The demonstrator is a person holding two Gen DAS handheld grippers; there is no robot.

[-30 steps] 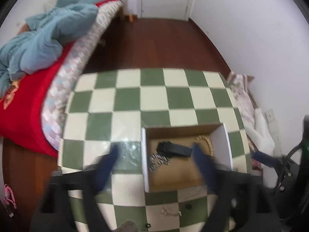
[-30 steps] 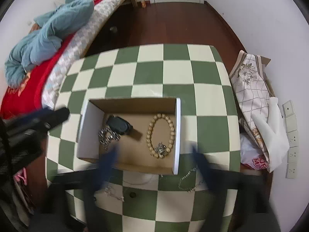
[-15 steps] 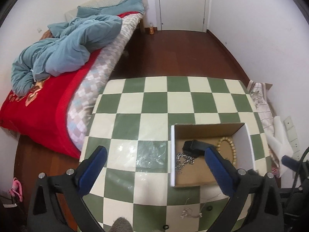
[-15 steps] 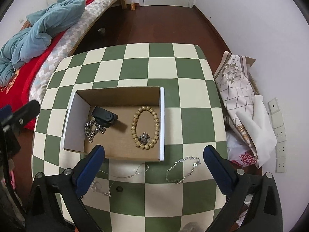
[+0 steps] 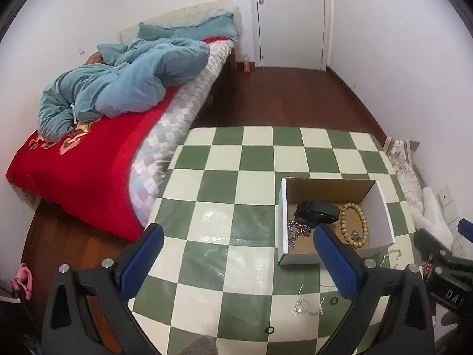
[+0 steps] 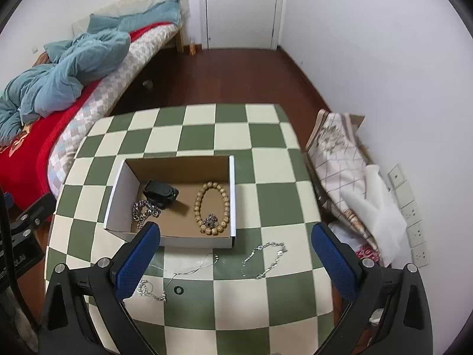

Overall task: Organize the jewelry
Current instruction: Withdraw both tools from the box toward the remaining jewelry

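An open cardboard box (image 6: 233,195) (image 5: 384,207) sits on the green-and-cream checked table (image 6: 266,162). It holds a wooden bead bracelet (image 6: 204,195) (image 5: 365,220), a black item (image 6: 159,190) (image 5: 317,211) and a silver chain (image 6: 142,211) (image 5: 295,230). In front of the box lie a silver chain bracelet (image 6: 266,259), a thin silver necklace (image 6: 177,275) (image 5: 307,310) and a small black ring (image 6: 178,290) (image 5: 334,301). My right gripper (image 6: 236,254) is open and empty, above these loose pieces. My left gripper (image 5: 236,260) is open and empty, left of the box.
A bed with a red blanket (image 5: 74,162) and blue duvet (image 5: 124,82) stands left of the table. Patterned fabric and white cloth (image 6: 354,183) lie by the right wall. Dark wood floor (image 6: 236,74) leads to a closed door (image 5: 292,14).
Both grippers have pulled back and risen, so the views show more of the room. The left view has shifted left; the box now sits at its right.
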